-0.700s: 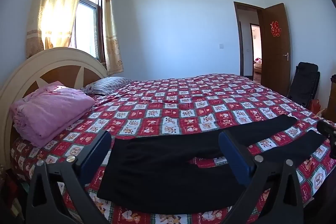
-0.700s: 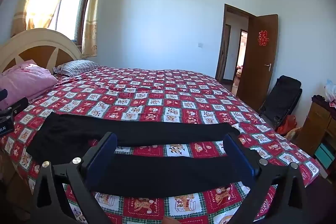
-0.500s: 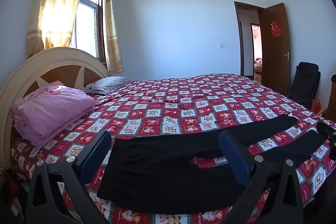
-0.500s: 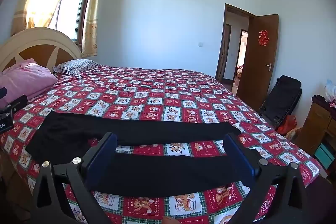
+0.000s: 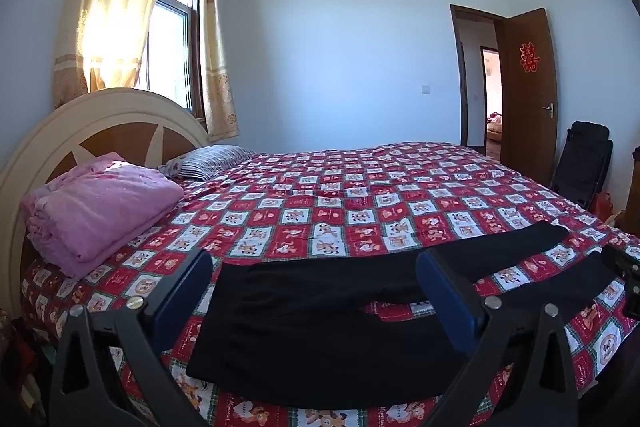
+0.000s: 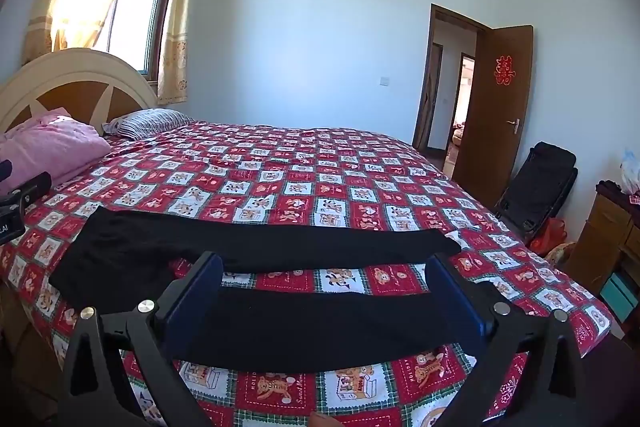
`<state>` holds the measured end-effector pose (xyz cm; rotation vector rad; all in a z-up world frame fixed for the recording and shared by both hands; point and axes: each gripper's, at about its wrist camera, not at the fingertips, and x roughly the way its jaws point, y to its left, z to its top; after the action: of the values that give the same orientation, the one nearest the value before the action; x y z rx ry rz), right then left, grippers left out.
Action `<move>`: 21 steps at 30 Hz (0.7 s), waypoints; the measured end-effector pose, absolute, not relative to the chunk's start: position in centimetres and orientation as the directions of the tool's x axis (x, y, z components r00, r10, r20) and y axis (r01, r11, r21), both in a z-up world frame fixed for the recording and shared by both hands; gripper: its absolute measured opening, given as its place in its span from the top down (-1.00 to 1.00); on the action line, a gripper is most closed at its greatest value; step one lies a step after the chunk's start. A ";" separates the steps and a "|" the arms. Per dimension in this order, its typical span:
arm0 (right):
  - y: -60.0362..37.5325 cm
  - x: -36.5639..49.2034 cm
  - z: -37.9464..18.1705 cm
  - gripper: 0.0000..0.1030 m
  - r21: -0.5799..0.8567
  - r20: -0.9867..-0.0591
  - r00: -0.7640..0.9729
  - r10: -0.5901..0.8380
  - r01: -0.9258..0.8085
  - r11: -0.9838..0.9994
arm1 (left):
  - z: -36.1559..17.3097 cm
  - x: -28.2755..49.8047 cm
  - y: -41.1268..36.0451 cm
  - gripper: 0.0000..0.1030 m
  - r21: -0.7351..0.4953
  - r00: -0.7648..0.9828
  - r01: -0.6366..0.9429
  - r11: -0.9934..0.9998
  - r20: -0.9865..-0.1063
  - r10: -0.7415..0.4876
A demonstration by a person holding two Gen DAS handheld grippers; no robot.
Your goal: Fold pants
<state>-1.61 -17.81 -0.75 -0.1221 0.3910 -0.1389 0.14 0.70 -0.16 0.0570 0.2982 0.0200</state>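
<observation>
Since the pants [image 6: 260, 323] look soft and limp, both wide-open, empty hand-held grippers [image 5: 316, 291] [image 6: 324, 291] should pinch waistband at 9 o'clock and cuffs at 3 o'clock.

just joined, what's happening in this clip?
A person holding two sets of tongs is about to fold a pair of black fabric pants spread flat on the red-and-white patchwork bedspread, legs apart, waist toward the headboard end. The left tongs hover open over the waist and the right tongs hover open over the near leg. Neither grips anything yet, and no fold has been made.
</observation>
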 end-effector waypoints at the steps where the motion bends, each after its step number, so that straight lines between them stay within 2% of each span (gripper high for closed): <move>1: -17.7 -1.7 -0.8 -0.98 -0.146 -0.369 0.916 -0.158 0.110 0.983 | -0.2 0.2 0.7 -1.00 0.059 0.956 -0.011 0.998 -0.294 0.028; 21: -17.5 -1.7 -1.1 -0.98 -0.151 -0.370 0.916 -0.158 0.109 0.983 | -0.3 0.5 0.6 -1.00 0.056 0.952 -0.012 0.998 -0.306 0.029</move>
<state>-1.72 -17.49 -1.14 -0.1285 0.3904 -0.1377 0.51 0.56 -0.26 0.0534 0.3113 0.0210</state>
